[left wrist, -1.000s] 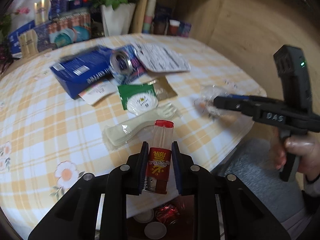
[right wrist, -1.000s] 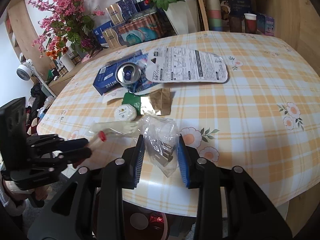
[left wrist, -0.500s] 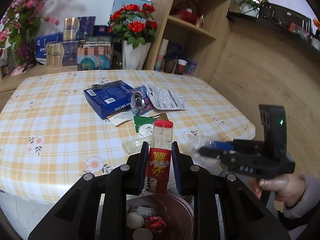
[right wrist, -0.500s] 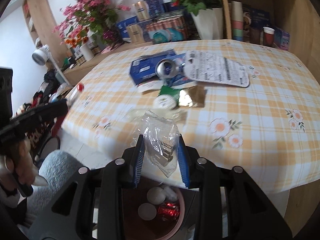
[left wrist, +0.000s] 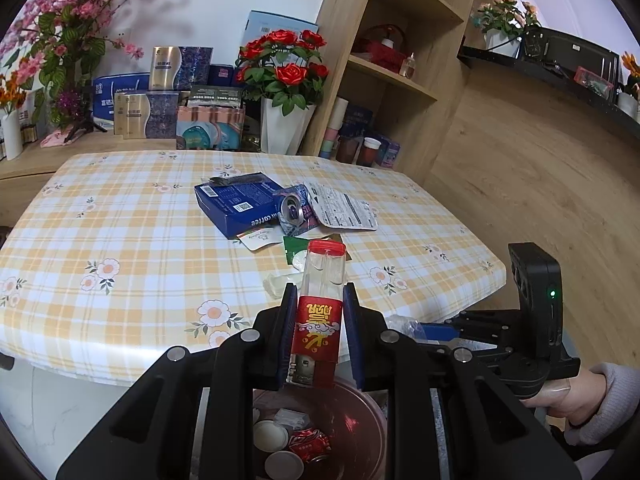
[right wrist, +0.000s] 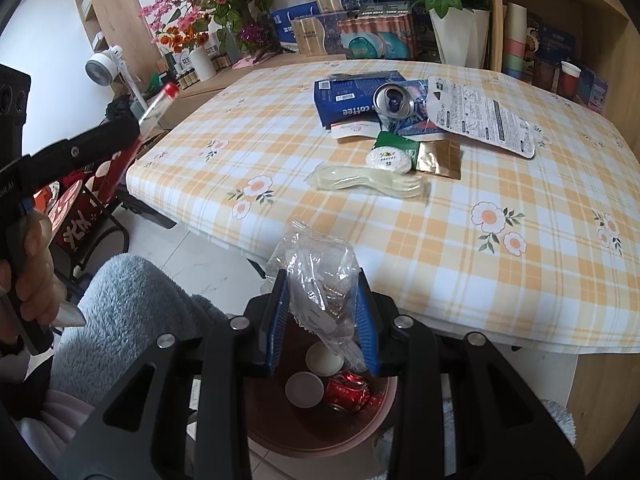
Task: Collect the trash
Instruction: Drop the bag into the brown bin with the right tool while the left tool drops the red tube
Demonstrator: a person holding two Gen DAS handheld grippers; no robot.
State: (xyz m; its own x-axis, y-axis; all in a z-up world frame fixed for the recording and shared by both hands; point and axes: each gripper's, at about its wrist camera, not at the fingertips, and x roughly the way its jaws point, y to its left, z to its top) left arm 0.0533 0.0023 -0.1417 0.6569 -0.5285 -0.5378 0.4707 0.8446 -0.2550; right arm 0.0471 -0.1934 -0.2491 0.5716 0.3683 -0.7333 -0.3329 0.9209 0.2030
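My left gripper (left wrist: 317, 300) is shut on a clear tube with a red cap and red label (left wrist: 320, 312), held over the pink bin (left wrist: 360, 432). My right gripper (right wrist: 322, 296) is shut on a crumpled clear plastic bag (right wrist: 320, 276), also above the bin (right wrist: 320, 436), which holds white lids and a crushed red can (right wrist: 346, 392). Trash still lies on the checked table (right wrist: 500, 264): a blue coffee box (right wrist: 344, 100), a can (right wrist: 394, 100), a white printed sheet (right wrist: 480, 120), a green packet (right wrist: 390, 152), a gold packet (right wrist: 438, 158), and a pale glove (right wrist: 368, 180).
The bin stands on the floor at the table's near edge. A wooden shelf (left wrist: 400, 80) and a vase of red roses (left wrist: 286, 120) stand behind the table. Boxes line the back. A knee in a fluffy blue garment (right wrist: 132, 308) is left of the bin.
Both grippers pulled back off the table with their loads and now hang over the bin, which has come fully into view below them.
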